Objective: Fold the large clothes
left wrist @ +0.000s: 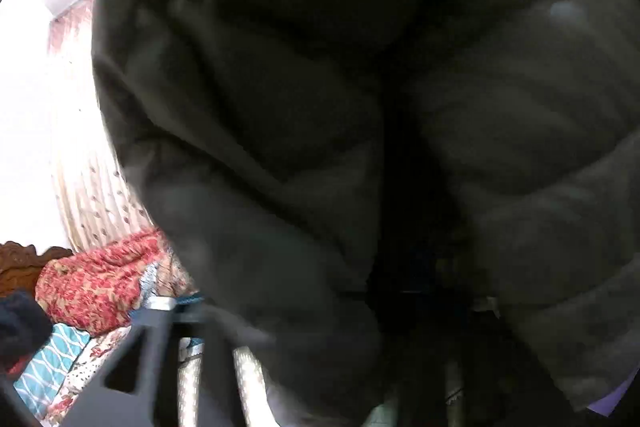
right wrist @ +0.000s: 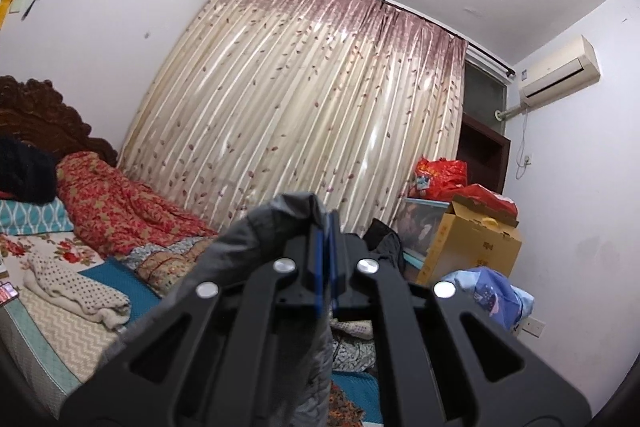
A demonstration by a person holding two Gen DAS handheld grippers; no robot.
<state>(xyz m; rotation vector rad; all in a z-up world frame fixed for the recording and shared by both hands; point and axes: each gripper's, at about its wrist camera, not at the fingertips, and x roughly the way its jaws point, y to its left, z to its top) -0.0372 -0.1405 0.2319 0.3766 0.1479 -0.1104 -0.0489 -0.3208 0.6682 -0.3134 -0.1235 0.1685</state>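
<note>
Grey padded jacket [left wrist: 320, 115]: fills nearly the whole left wrist view, close to the lens and blurred; a fold [right wrist: 280, 227] of it also sits at centre of the right wrist view, hanging down toward the lower edge.

Right gripper [right wrist: 326, 259]: fingers drawn narrow, blue pads [right wrist: 319, 267] pinching the jacket fold.

Left gripper [left wrist: 168, 347]: only part of its dark frame shows at lower left; jacket covers the fingers, so I cannot tell their state.

Bed [right wrist: 48, 339]: lower left, with a red floral quilt [right wrist: 120, 211] and a dotted cloth [right wrist: 76, 291].

Curtain [right wrist: 304, 107]: centre background.

Cardboard box [right wrist: 476, 239]: right.

Air conditioner [right wrist: 560, 71]: upper right.
</note>
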